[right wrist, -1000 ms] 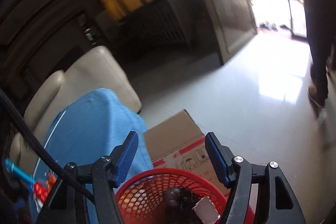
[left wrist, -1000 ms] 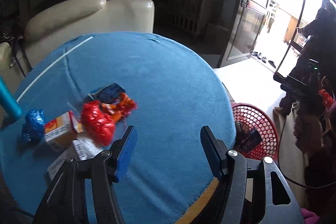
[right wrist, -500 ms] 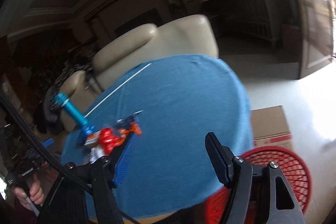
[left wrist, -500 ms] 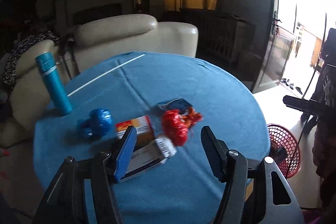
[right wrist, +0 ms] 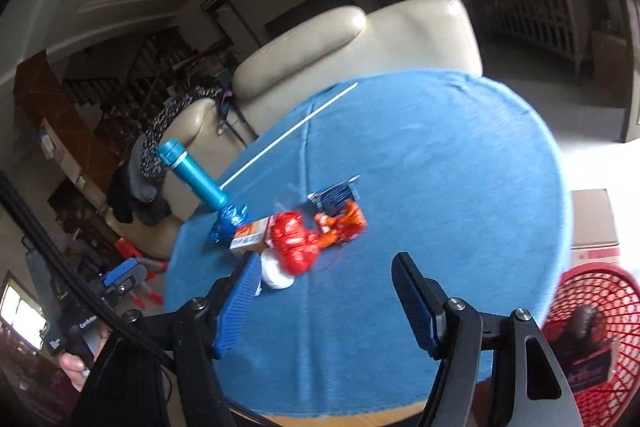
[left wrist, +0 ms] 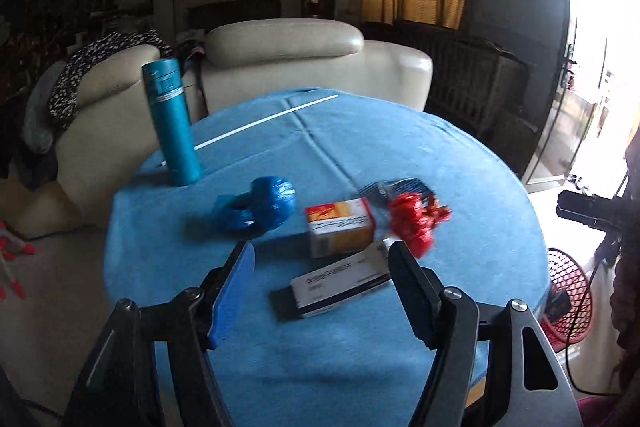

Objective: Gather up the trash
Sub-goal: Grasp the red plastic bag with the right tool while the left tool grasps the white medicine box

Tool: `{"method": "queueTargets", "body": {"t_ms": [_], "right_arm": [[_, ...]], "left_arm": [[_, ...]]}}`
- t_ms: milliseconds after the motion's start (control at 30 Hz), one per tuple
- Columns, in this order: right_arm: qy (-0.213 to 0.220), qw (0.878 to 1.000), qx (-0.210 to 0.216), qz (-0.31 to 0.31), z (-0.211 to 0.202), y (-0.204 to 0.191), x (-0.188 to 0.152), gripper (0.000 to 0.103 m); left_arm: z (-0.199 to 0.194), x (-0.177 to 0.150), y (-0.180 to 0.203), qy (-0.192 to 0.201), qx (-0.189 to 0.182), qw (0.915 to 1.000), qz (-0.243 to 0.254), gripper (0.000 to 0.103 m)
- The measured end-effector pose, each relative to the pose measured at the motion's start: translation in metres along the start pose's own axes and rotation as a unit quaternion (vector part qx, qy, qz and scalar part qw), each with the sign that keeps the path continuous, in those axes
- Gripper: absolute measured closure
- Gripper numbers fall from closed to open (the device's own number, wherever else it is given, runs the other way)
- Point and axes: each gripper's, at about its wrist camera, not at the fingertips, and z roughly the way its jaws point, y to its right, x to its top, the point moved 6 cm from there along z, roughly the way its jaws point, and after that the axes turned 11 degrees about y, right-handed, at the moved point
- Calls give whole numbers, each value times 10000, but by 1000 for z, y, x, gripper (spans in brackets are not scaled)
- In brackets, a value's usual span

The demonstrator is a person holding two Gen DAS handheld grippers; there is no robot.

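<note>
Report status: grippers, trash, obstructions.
Left gripper open, empty, over flat box. Right gripper open, empty. Trash pile on table; basket beside. Nothing blocking.

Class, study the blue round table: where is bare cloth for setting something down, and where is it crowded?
Bare cloth lies right of the red wrapper, out to the table edge by the red basket, and behind the litter toward the sofa. Crowded: the cluster from the blue wrapper to the orange box, beside the teal bottle.

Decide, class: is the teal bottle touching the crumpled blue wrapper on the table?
Apart. The left wrist view shows a strip of blue tablecloth between the upright teal bottle and the crumpled blue wrapper.
</note>
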Motion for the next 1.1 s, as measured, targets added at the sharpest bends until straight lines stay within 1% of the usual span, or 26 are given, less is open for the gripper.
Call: {"method": "queueTargets", "body": {"t_ms": [133,233,333,400,500,567,633,700,733,767,800,833,900,967,1100], "right_arm": [[-409,9990,170,-47,36,-20,-7,32],[-761,9967,275,18,67,-29,-15,32],[-1163,9923,290,328,103,-30,-25,32],[-1433,9860,417,746,127,-29,-31,32],[-1644,9794,330,1127,154,-27,-35,32],[-1774,9764,179,1219,171,-26,-36,32],[-1778,9775,42,1133,184,-29,-36,32],[-1852,9783,-258,889,200,-30,-38,32],[-1897,9775,-383,845,206,-29,-40,32],[-1958,9760,-420,850,213,-29,-44,33],[-1992,9755,-439,821,217,-30,-47,42],[-1943,9768,-471,769,219,-30,-49,42],[-1822,9796,-419,737,217,-31,-48,48],[-1745,9814,-396,690,210,-30,-49,51],[-1673,9831,-262,695,191,-25,-48,52]], "left_arm": [[10,-16,-21,-233,51,9995,-206,32],[21,-28,-33,-459,-40,9980,-432,32],[32,-38,-44,-575,-13,9972,-478,32],[41,-43,-49,-648,-79,9969,-438,32],[54,-46,-50,-760,-260,9967,-141,32],[62,-48,-45,-827,-585,9948,119,32],[70,-48,-39,-931,-938,9908,288,32],[79,-47,-32,-1016,-1300,9855,389,32],[83,-46,-28,-1046,-1491,9824,426,32],[89,-46,-24,-1110,-1690,9782,469,31],[93,-46,-21,-1184,-1807,9751,505,31],[97,-47,-17,-1278,-1895,9720,548,31],[106,-50,-7,-1454,-2127,9642,631,31],[113,-53,4,-1558,-2360,9560,778,31],[124,-56,16,-1585,-2497,9480,1179,31]]}}
